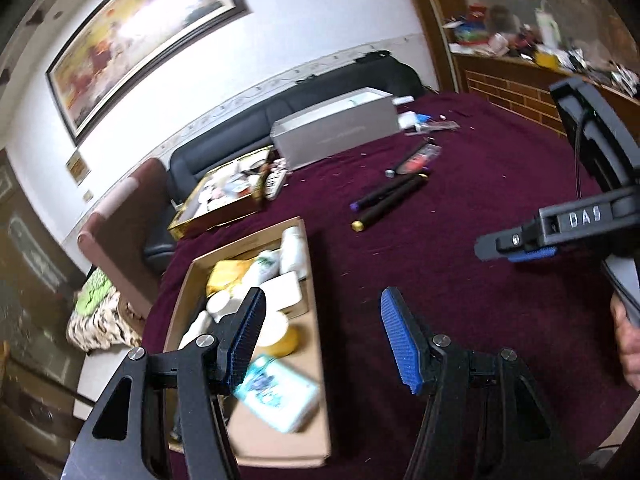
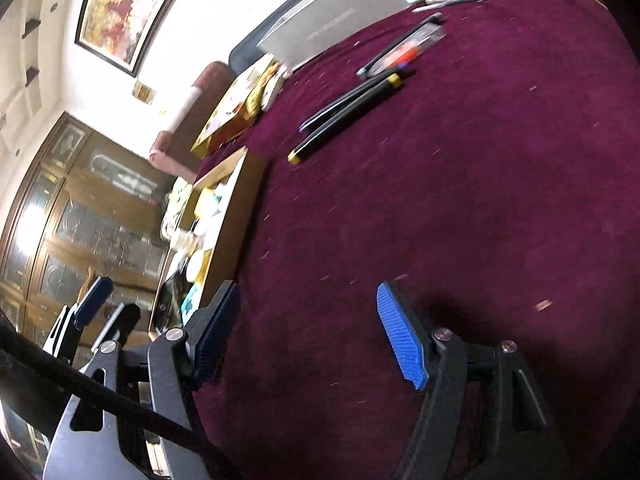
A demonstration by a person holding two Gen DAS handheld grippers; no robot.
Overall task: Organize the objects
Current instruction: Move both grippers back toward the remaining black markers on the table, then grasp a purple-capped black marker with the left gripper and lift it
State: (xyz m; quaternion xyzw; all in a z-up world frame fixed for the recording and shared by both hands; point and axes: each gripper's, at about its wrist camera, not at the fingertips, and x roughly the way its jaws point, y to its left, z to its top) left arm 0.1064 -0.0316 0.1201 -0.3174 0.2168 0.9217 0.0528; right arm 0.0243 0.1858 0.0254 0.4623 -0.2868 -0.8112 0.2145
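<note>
My left gripper (image 1: 322, 300) hangs open over the right wall of an open cardboard box (image 1: 276, 436), with nothing between its blue pads. In the box lie white bottles, a yellow-lidded jar (image 1: 282, 338) and a teal packet (image 1: 280, 392). Two black pens (image 1: 388, 204), one gold-capped and one purple-tipped, lie on the maroon tablecloth (image 1: 460, 280) further back. My right gripper (image 2: 308, 292) is open and empty above bare cloth. It also shows at the right edge of the left wrist view, as the right gripper (image 1: 516, 246). The pens (image 2: 344, 116) lie ahead of it, and the cardboard box (image 2: 228, 208) stands to its left.
A grey box (image 1: 340, 132) and a gold tray (image 1: 224, 200) of small items stand at the table's far side, with a packaged pen (image 1: 416, 158) nearby. Behind are a black sofa (image 1: 240, 128) and a cluttered counter (image 1: 520, 48). A hand (image 1: 630, 344) shows at right.
</note>
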